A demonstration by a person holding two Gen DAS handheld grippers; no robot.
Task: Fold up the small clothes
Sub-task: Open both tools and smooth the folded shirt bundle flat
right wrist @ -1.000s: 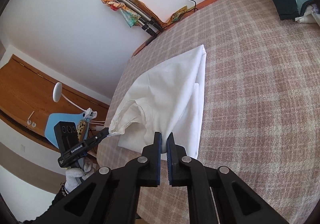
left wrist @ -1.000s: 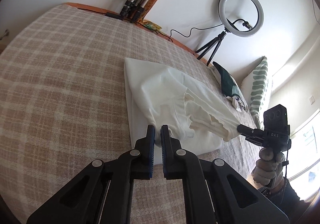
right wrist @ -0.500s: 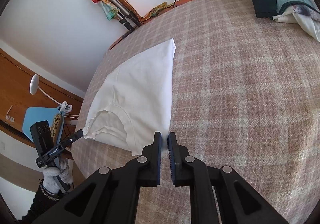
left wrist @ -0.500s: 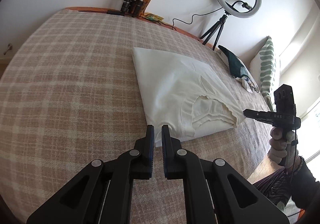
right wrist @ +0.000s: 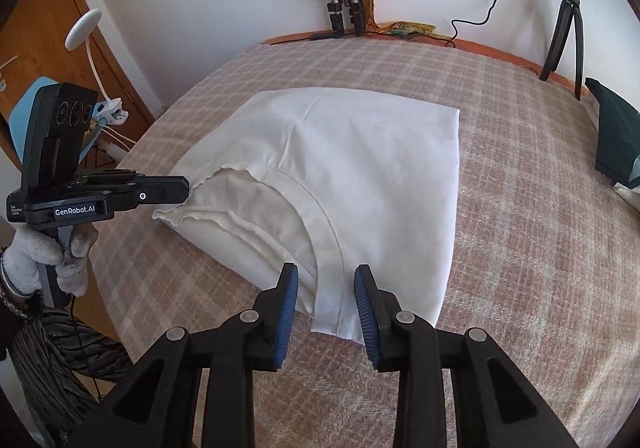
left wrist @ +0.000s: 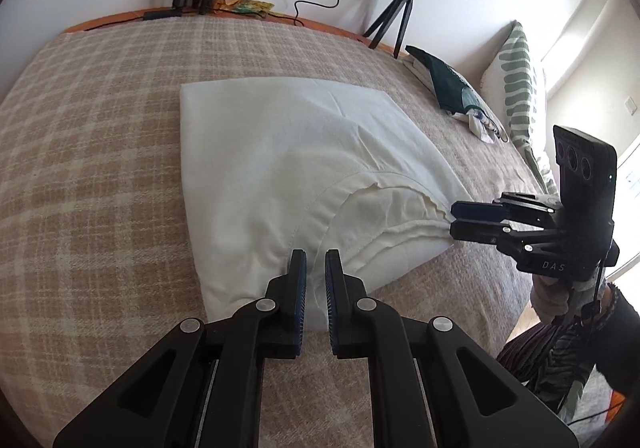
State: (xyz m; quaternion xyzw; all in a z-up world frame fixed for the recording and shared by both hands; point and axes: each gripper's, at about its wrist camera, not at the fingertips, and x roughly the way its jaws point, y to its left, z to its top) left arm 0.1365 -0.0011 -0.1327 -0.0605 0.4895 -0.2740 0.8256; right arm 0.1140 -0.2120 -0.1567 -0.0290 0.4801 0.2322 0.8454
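While the white garment (left wrist: pixel 296 175) is lying folded on the checked bed (left wrist: pixel 88 151), its long side running away from both cameras, the left tongs (left wrist: pixel 316 268) are sitting nearly closed at its near edge, pinching nothing. The right tongs (right wrist: pixel 326 280), jaws just opening, are straddling the near hem. Only the left view is showing them (left wrist: pixel 466 219) reaching the ruffled corner side-on.
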